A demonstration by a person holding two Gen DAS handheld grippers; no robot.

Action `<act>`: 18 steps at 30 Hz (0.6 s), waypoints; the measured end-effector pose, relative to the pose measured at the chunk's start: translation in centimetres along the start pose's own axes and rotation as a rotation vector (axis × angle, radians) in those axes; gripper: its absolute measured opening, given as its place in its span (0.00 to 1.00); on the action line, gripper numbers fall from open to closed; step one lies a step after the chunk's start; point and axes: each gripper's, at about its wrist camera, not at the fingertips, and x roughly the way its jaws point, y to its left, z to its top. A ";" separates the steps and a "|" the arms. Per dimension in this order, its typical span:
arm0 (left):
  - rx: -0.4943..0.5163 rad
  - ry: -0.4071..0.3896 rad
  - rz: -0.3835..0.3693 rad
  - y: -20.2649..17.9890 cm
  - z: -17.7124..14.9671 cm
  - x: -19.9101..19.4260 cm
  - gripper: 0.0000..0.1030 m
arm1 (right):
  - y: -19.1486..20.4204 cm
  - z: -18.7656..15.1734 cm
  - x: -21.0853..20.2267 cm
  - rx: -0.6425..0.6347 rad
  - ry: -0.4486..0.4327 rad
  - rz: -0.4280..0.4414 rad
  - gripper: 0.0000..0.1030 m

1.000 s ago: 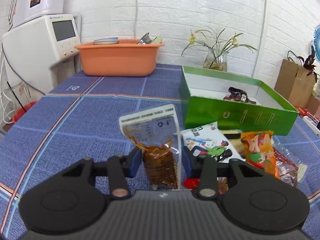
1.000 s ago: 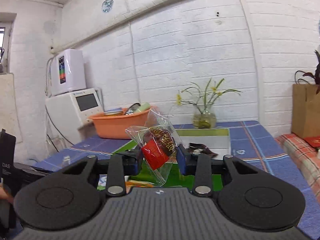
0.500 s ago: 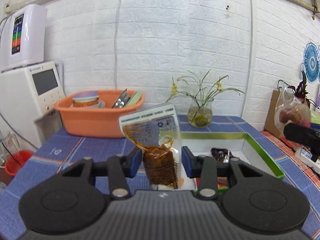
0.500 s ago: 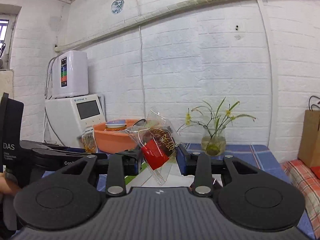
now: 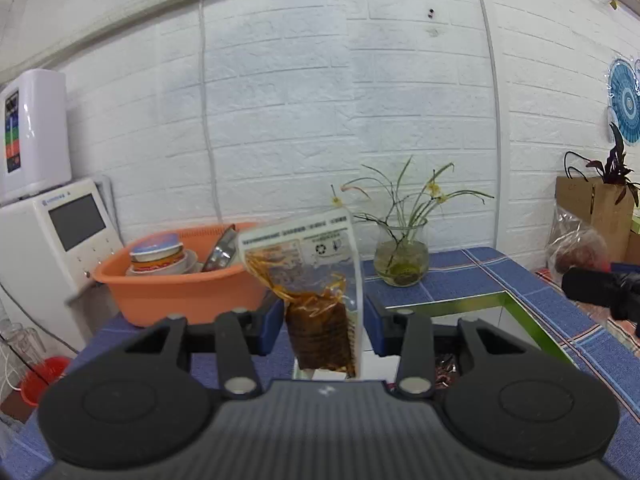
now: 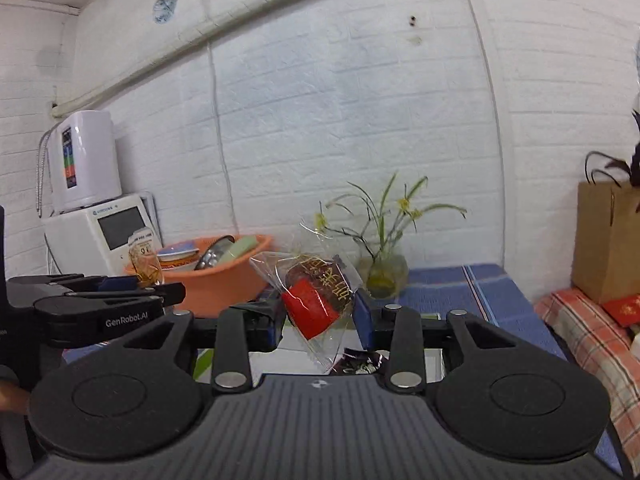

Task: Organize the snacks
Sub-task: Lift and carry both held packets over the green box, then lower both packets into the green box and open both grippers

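My left gripper (image 5: pixel 322 328) is shut on a clear pouch of brown snack (image 5: pixel 316 300) with a white label end up, held above the near end of the green box (image 5: pixel 520 312). My right gripper (image 6: pixel 320 320) is shut on a clear-wrapped dark snack with a red band (image 6: pixel 316 300), held above the same box, whose white floor (image 6: pixel 296 360) shows below with a dark snack packet (image 6: pixel 362 362) in it. The left gripper and its pouch show at the left of the right wrist view (image 6: pixel 144 276). The right gripper and its snack show at the right edge of the left wrist view (image 5: pixel 576 252).
An orange basin (image 5: pixel 180 288) with dishes stands at the back left beside a white appliance (image 5: pixel 60 240). A glass vase with a plant (image 5: pixel 402 264) stands behind the box. A brown paper bag (image 6: pixel 608 240) sits at the right. The tablecloth (image 5: pixel 460 276) is blue.
Both grippers have lifted with their snacks. The left one moved from the snack pile up over the green box, so the view now faces the wall. The right one shifted slightly.
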 end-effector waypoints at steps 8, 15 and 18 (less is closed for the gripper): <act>0.027 0.067 -0.015 -1.8 -1.2 4.5 0.40 | -2.7 -1.8 3.7 0.072 0.048 -0.062 0.60; 0.043 0.126 -0.004 -2.2 -2.6 7.7 0.40 | -3.7 -4.1 6.8 0.071 0.122 -0.090 0.60; 0.035 0.146 -0.016 -2.0 -3.1 8.7 0.42 | -4.0 -4.8 7.8 0.074 0.156 -0.105 0.61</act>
